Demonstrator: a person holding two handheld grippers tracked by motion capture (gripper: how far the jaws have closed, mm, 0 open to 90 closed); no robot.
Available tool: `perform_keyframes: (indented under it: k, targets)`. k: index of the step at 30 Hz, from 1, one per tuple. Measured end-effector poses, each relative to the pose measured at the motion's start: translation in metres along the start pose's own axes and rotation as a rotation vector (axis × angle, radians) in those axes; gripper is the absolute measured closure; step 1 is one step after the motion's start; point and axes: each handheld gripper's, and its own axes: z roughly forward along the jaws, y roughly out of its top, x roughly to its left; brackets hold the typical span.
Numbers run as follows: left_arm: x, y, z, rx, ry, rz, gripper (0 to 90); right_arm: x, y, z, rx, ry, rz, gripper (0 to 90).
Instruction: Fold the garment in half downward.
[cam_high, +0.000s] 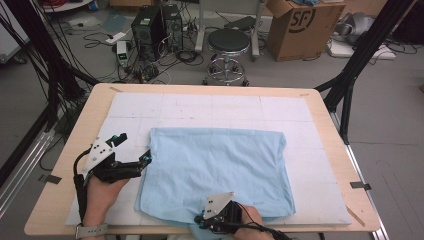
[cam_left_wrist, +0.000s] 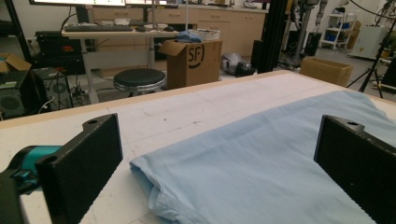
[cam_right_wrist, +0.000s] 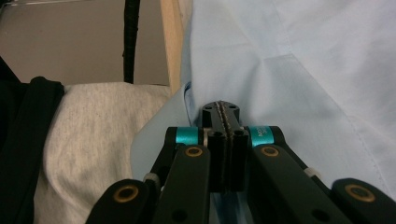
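The soft, light blue cloth (cam_high: 215, 172) lies folded flat in a rough square on the white mat (cam_high: 320, 150) in the middle of the table (cam_high: 75, 150), with its near edge hanging over the table's near edge. The right gripper (cam_right_wrist: 226, 114) has its black fingers pinched tight on that thin near edge, likely to lift or pull it. The left gripper (cam_high: 131, 149) waits at the cloth's left edge with its fingers wide apart, probably ready to grab the far left corner.
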Motion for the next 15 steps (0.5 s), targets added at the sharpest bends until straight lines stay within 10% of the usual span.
perform_keyframes:
  k: [7, 11, 15]
  targets:
    - [0.0, -0.002, 0.001, 0.004, 0.003, -0.004, 1.7, 0.0, -0.004, -0.041, -0.095, -0.13, -0.025, 89.9]
    - [-0.001, -0.002, 0.001, 0.005, 0.002, 0.003, 1.7, -0.019, -0.024, -0.078, -0.109, -0.221, 0.053, 89.9]
    - [0.0, -0.001, 0.0, 0.0, 0.007, 0.001, 1.7, -0.024, -0.05, -0.093, -0.096, -0.213, 0.127, 89.9]
